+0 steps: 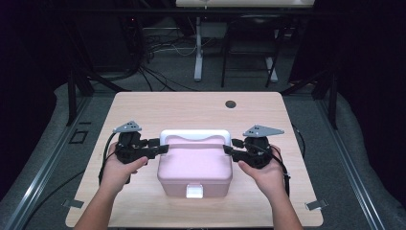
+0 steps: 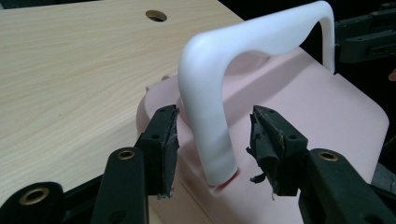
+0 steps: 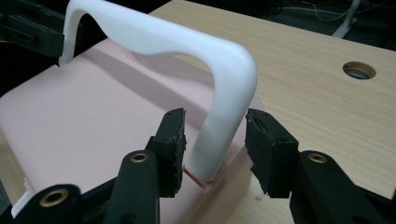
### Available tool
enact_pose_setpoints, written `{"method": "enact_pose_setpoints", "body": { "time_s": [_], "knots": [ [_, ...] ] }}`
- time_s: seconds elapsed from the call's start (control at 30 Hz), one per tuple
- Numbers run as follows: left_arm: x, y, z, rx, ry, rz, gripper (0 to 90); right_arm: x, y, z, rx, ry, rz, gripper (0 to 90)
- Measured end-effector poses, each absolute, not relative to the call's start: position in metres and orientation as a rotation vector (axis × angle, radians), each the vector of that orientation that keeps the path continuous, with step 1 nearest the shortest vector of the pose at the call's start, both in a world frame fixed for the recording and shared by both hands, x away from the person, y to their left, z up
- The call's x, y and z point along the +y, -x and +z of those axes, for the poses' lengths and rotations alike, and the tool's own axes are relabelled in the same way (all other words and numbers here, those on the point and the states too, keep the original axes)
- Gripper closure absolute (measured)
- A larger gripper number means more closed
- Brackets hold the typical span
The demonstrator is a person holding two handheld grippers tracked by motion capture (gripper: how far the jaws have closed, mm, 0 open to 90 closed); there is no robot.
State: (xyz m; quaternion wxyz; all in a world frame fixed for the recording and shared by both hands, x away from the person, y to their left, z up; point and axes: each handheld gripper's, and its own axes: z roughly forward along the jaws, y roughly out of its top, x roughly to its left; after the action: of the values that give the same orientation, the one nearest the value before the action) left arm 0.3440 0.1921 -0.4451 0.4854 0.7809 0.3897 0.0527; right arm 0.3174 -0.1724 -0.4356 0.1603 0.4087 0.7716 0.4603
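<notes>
A pink lidded box (image 1: 194, 165) with a white front latch (image 1: 194, 191) sits on the wooden table (image 1: 191, 108). Its white carry handle (image 1: 194, 135) stands upright over the lid. My left gripper (image 1: 164, 145) is at the handle's left end. In the left gripper view its jaws (image 2: 215, 135) straddle the handle's leg (image 2: 210, 140), with small gaps on both sides, so it is open. My right gripper (image 1: 227, 146) is at the right end. Its jaws (image 3: 215, 135) straddle the other leg (image 3: 212, 140): one pad is close to it and the other stands apart.
A round cable hole (image 1: 231, 104) lies in the table behind the box, right of centre. Bare wood surrounds the box on all sides. Beyond the table are dark floor, cables and a desk's legs (image 1: 197, 48).
</notes>
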Motion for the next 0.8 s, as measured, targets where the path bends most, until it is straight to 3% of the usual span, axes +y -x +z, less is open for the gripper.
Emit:
{"method": "enact_pose_setpoints", "body": {
  "time_s": [0.4, 0.8],
  "knots": [
    [0.191, -0.342, -0.451, 0.936, -1.927, 0.128, 61.4, -0.175, -0.323, -0.445, 2.246, -1.255, 1.322, 57.6],
    [0.194, -0.339, -0.450, 0.926, -1.916, 0.143, 70.4, -0.171, -0.317, -0.446, 2.242, -1.201, 1.326, 69.4]
  ]
}}
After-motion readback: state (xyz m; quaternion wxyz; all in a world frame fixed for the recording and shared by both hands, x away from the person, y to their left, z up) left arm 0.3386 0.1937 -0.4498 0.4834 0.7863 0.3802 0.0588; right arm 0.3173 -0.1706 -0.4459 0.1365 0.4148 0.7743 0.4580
